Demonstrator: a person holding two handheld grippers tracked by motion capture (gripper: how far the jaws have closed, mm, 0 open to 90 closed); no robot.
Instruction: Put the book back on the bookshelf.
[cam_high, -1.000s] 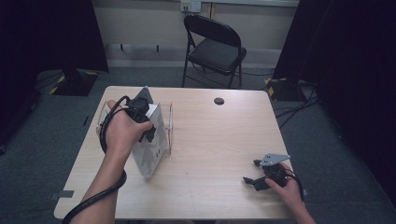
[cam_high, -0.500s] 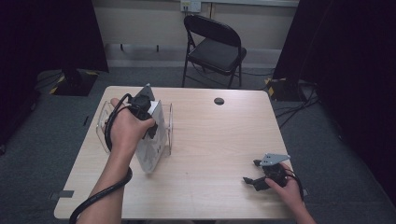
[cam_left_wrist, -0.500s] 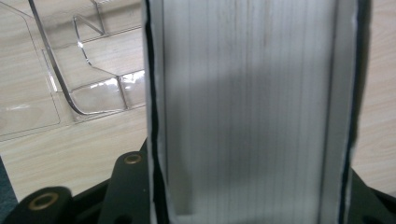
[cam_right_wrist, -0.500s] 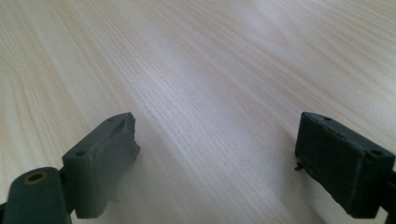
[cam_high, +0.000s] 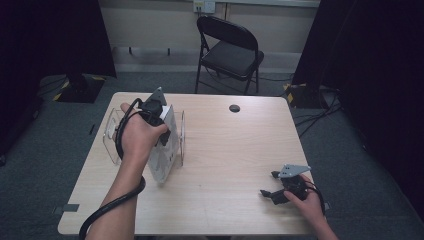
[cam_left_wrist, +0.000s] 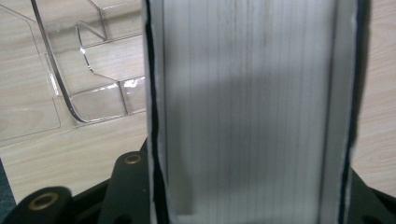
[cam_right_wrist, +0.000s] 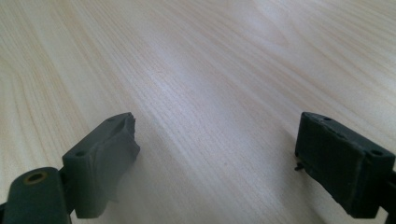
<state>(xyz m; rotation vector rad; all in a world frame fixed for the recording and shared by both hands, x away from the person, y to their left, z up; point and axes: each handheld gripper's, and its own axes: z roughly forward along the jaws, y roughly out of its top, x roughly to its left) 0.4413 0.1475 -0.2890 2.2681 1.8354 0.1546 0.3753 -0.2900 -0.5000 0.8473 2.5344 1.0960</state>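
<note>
A thick white book (cam_high: 165, 150) stands on edge on the wooden table (cam_high: 235, 150), between the panels of a clear acrylic stand (cam_high: 111, 140). My left gripper (cam_high: 159, 122) comes down on the book's top and is shut on it, with a hand wrapped round the gripper. In the left gripper view the book's pale page edge (cam_left_wrist: 247, 102) runs up between the two black jaws, and the clear stand (cam_left_wrist: 84, 79) lies behind it at the left. My right gripper (cam_high: 272, 186) rests open at the table's front right; bare wood shows between its pads (cam_right_wrist: 217, 158).
A small black round disc (cam_high: 234, 108) lies near the table's far edge. A black folding chair (cam_high: 230, 50) stands behind the table. Cables trail over the floor at the right (cam_high: 315, 115), and dark curtains hang on both sides.
My left gripper and the book have risen very slightly. The right gripper has not moved.
</note>
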